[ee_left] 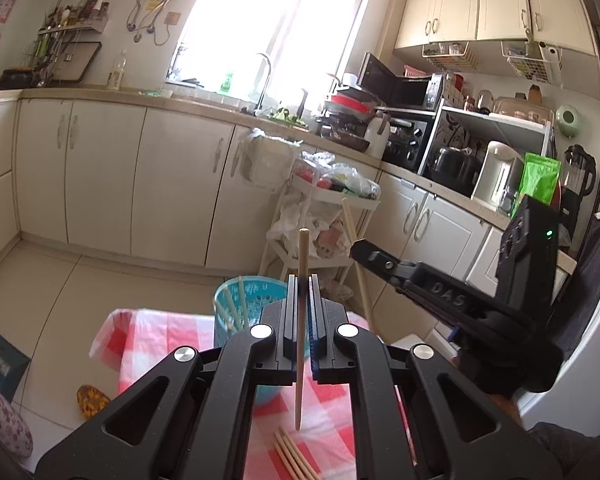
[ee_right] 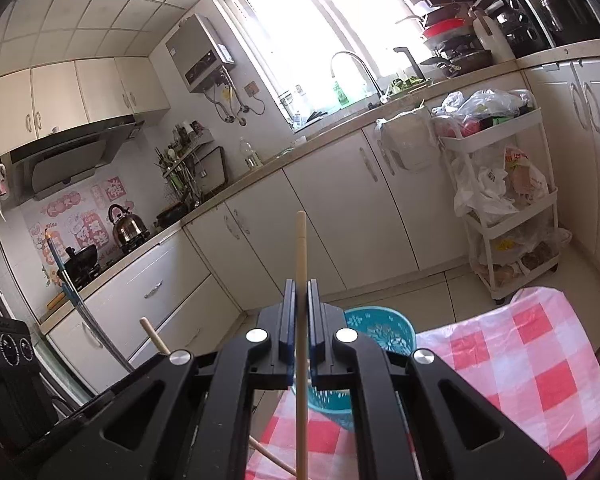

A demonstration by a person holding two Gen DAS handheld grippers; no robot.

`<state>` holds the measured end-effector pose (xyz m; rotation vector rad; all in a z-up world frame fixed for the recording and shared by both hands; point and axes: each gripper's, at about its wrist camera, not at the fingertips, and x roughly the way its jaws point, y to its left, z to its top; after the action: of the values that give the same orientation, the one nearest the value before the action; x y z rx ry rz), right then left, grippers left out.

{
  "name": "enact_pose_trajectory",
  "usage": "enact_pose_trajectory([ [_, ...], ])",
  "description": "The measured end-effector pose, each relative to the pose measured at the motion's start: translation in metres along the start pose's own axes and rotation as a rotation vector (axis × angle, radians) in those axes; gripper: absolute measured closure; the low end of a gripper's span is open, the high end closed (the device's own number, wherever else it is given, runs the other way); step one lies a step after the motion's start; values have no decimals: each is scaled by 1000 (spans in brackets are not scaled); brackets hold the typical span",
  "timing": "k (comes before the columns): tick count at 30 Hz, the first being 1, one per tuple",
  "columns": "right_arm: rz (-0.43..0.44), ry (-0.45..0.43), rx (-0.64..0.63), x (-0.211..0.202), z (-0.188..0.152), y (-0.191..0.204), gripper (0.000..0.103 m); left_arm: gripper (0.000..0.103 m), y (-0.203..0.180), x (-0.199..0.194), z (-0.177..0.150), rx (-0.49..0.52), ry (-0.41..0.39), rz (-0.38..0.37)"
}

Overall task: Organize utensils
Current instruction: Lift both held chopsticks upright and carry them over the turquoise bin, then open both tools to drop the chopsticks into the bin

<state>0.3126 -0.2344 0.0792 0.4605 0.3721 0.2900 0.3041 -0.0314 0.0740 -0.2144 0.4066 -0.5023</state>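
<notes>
My left gripper (ee_left: 302, 280) is shut on a wooden chopstick (ee_left: 303, 252) that stands nearly upright, its thin tip hanging just above several loose chopsticks (ee_left: 296, 456) on the checked tablecloth (ee_left: 148, 332). Just beyond it, a teal perforated holder (ee_left: 256, 292) has a few chopsticks inside. My right gripper (ee_right: 301, 284) is shut on another upright chopstick (ee_right: 301, 240), above and short of the holder (ee_right: 376, 328). In the left wrist view the right gripper (ee_left: 358, 250) shows at the right with its chopstick (ee_left: 356, 256). The left gripper's chopstick (ee_right: 154, 336) shows low left in the right wrist view.
A white tiered trolley (ee_left: 364, 204) (ee_right: 548, 196) full of bags stands past the table's far edge. Cream cabinets (ee_left: 100, 176) line the walls, with tiled floor (ee_left: 40, 288) between them and the table. A patterned slipper (ee_left: 92, 400) lies on the floor at the left.
</notes>
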Motion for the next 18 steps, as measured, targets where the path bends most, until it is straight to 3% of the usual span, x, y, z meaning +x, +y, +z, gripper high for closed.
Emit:
enact_pose_trajectory([
  [10, -35, -48, -18, 54, 26, -8, 97, 99, 4, 44, 54, 25, -94, 9],
  [18, -89, -10, -52, 98, 13, -22, 97, 99, 19, 104, 31, 8, -24, 43],
])
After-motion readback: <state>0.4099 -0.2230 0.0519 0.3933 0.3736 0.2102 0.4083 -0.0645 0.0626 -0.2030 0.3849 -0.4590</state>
